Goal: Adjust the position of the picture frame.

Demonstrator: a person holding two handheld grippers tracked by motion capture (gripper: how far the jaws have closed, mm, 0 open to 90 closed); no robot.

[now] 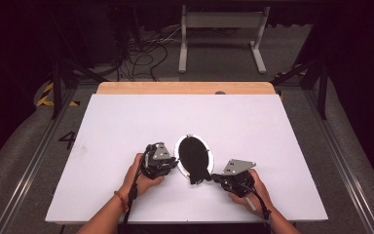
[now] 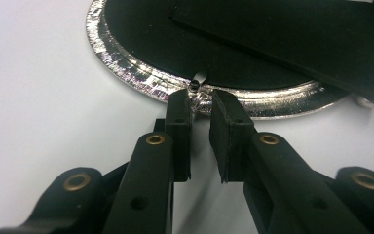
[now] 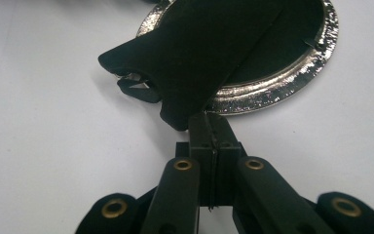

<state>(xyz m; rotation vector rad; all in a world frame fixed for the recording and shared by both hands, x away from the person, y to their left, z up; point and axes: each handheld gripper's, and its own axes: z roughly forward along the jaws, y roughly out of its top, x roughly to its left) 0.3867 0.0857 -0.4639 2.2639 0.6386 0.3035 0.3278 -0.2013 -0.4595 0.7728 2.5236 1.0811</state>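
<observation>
I had the left gripper point(image 2: 200, 100) clamped on a small clip at the silver rim of the oval frame point(image 2: 126, 68). My right gripper point(image 3: 213, 122) was pressed together at the black stand flap point(image 3: 199, 53), frame just ahead on the bench point(image 1: 126, 126).

Quick headcount from where I'm standing: one white bench point(image 1: 126, 126) filling the middle of the frame, and just one oval picture frame point(image 1: 180, 155) lying on it near the centre, silver rim, black back. That back has one black stand flap point(image 1: 195, 171) sticking out at its lower end. In the left gripper view I count one small metal clip point(image 2: 195, 87) on the rim. Two claws total, left claw point(image 1: 174, 161) and right claw point(image 1: 214, 177), one per hand, so two hands at the bottom of the frame.
</observation>
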